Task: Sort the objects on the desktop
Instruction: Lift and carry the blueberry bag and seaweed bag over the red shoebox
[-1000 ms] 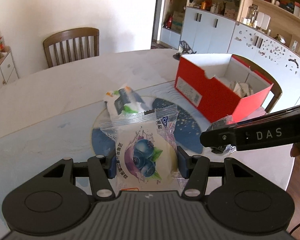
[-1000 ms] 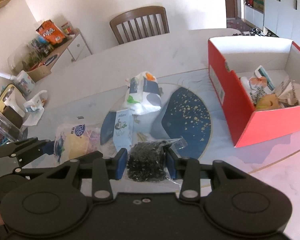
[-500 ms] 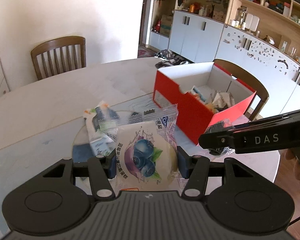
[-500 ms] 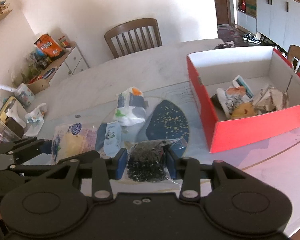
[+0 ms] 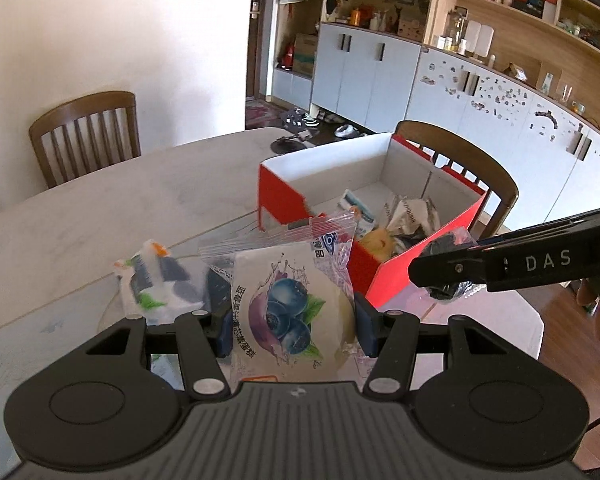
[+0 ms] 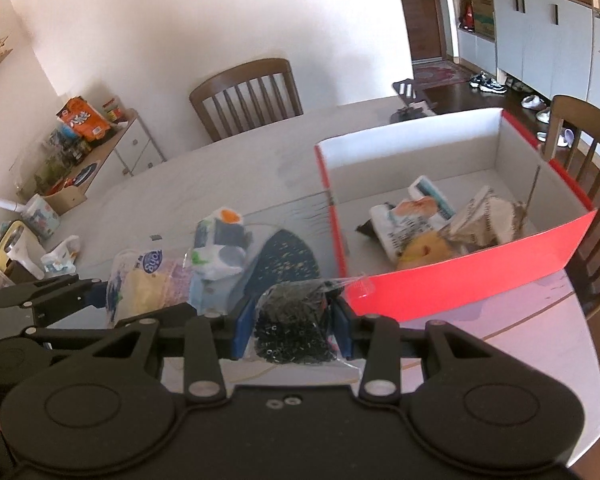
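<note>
Red box (part-filled), both grippers gripping snack packets.

blueberry packet and black-bead bag held aloft.

Both grippers have risen off the table and moved toward the red box. The left gripper now carries its blueberry packet clear of the blue mat, and the right gripper brings its bag of dark beads just near the box's near wall.
</note>
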Motion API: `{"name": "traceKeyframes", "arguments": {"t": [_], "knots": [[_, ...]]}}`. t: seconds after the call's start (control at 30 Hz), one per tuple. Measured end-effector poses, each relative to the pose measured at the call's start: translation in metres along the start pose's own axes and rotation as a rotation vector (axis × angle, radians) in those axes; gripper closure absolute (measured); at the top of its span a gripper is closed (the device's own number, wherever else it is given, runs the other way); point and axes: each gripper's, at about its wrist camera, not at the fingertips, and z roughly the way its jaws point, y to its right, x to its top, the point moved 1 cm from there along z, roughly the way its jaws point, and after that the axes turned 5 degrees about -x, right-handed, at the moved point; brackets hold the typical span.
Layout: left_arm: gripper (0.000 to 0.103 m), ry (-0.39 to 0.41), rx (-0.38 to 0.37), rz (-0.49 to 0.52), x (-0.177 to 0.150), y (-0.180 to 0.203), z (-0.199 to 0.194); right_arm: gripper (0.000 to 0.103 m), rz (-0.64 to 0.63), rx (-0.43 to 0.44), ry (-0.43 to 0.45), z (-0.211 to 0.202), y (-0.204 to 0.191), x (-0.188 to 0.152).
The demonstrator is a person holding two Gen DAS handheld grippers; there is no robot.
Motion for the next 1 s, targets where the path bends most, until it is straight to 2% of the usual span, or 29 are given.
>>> {"name": "traceKeyframes", "arguments": {"t": [0.67,1.0], "knots": [[0.048,-0.031,-0.020,0.036,0.042,0.045,0.062,0.062,0.032,-0.039,0.019,-0.001,0.093,0.032],[0.048,-0.035,-0.017,0.073,0.068,0.052,0.093,0.062,-0.014,-0.075,0.038,0.012,0.124,0.063]]}}
